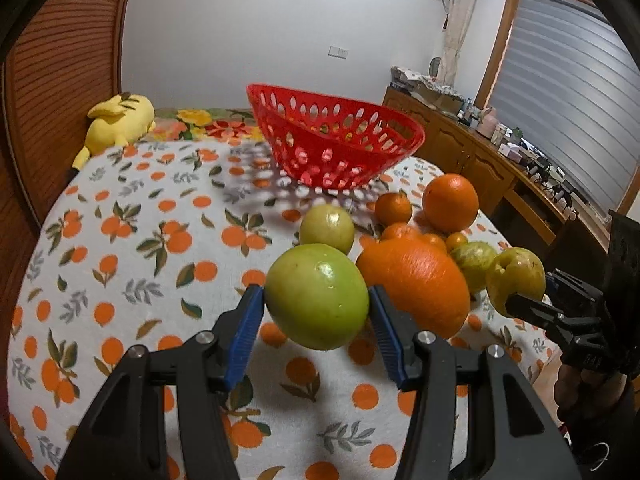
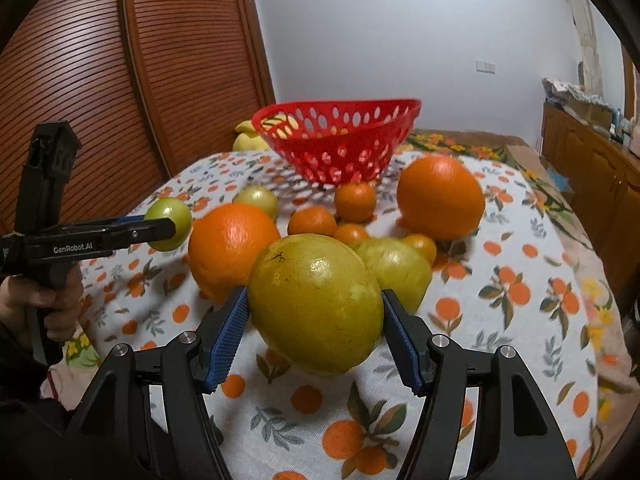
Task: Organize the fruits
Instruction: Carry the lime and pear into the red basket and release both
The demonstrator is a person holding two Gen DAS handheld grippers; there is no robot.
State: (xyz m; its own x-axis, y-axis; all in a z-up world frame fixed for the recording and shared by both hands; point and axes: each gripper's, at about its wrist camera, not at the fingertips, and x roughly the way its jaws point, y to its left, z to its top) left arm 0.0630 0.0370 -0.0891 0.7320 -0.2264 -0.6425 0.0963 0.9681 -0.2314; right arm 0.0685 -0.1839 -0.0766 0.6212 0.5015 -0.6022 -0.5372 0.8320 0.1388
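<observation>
My left gripper (image 1: 316,304) is shut on a green apple (image 1: 316,296) and holds it above the patterned cloth; it also shows in the right wrist view (image 2: 168,224). My right gripper (image 2: 314,312) is shut on a yellow-green fruit (image 2: 316,300), seen from the left wrist as well (image 1: 516,280). A red perforated basket (image 1: 336,136) stands empty at the far side of the table (image 2: 340,140). Loose on the cloth lie two large oranges (image 1: 416,284) (image 1: 450,202), several small tangerines (image 1: 393,208) and other green fruits (image 1: 326,228).
A yellow plush toy (image 1: 118,122) lies at the far left of the table. A wooden slatted door (image 2: 100,80) stands on the left. A wooden sideboard (image 1: 500,164) with clutter runs along the right under a window blind.
</observation>
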